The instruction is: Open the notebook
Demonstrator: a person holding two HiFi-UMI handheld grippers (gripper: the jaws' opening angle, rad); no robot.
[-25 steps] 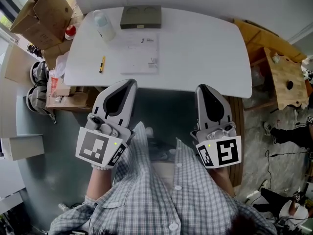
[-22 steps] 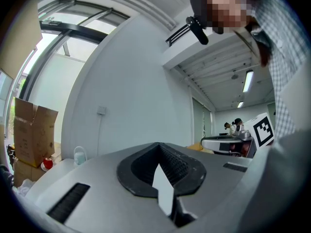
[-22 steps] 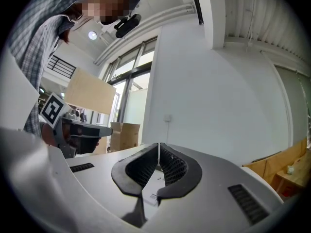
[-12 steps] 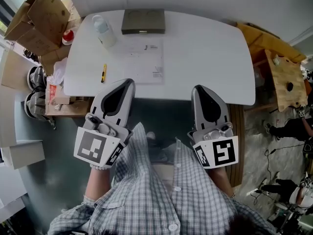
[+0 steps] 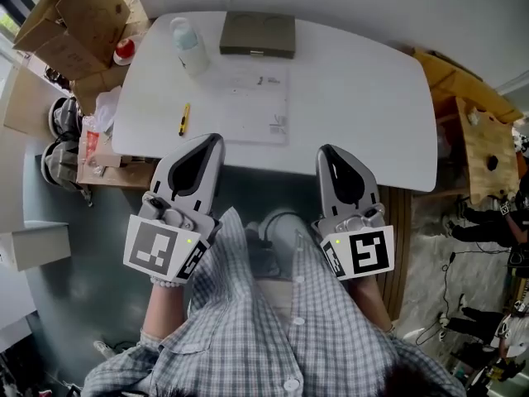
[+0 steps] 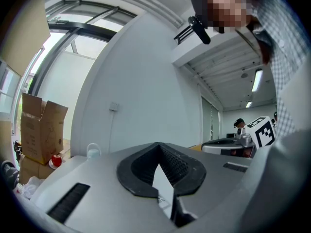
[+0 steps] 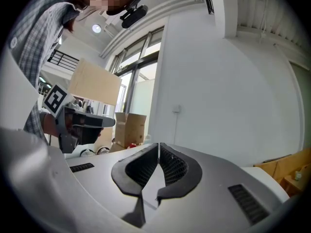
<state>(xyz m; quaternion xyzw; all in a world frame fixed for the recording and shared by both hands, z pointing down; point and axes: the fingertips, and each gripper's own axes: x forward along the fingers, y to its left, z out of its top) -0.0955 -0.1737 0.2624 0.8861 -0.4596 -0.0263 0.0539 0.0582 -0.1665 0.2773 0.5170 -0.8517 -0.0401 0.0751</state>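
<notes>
A flat white notebook (image 5: 250, 102) lies closed on the white table (image 5: 364, 89), left of centre. Behind it, at the far edge, sits a closed olive-grey case (image 5: 257, 34). My left gripper (image 5: 213, 141) hovers at the table's near edge, just short of the white notebook, shut with nothing in it. My right gripper (image 5: 327, 150) is beside it at the same edge, to the notebook's right, also shut and empty. In the left gripper view the left gripper's (image 6: 158, 149) jaws meet at the tip; the right gripper view shows the right gripper's (image 7: 159, 145) jaws likewise touching.
A clear bottle (image 5: 188, 44) stands at the table's far left, and a yellow pen (image 5: 184, 118) lies left of the notebook. Cardboard boxes (image 5: 74, 23) and clutter fill the floor to the left. Wooden furniture (image 5: 488, 151) stands to the right.
Both grippers have edged forward toward the table, still shut. The head view has shifted, so the table sits slightly further right in the picture.
</notes>
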